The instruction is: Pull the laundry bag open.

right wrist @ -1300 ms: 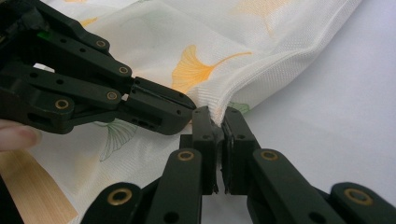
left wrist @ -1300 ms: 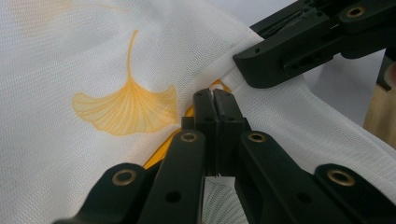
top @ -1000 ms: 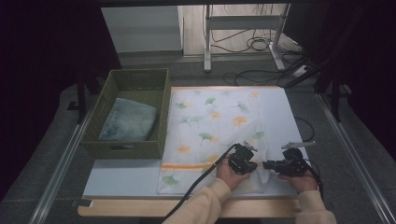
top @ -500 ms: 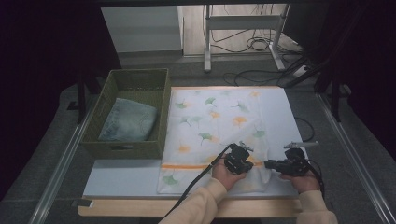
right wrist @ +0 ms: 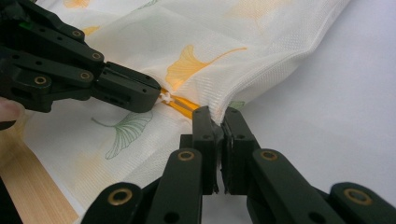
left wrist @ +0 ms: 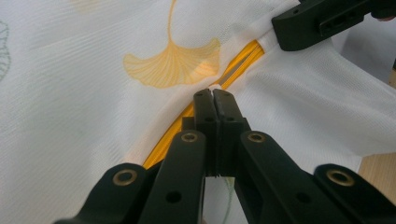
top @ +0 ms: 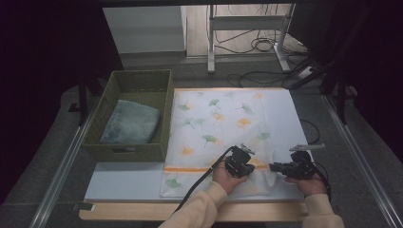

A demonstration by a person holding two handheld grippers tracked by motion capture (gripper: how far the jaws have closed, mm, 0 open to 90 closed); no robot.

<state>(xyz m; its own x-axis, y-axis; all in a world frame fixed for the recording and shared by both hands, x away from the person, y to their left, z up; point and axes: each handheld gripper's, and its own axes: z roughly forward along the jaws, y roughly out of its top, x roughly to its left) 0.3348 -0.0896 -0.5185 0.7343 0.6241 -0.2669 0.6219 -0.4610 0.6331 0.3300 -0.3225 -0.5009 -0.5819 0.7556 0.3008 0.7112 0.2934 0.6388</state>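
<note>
White mesh bag [top: 218,128] between both grippers' jaws

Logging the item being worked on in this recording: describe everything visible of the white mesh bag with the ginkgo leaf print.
The mesh laundry bag is white, fine netted fabric printed with orange and green ginkgo leaves, lying flat on the white table top right of the green basket. An orange zipper crosses its near end. The left gripper is shut on the zipper pull; the right gripper pinches the bag's edge fabric by the zipper's end.

text: none legible | labels: none | numbers: none, as far as visible
</note>
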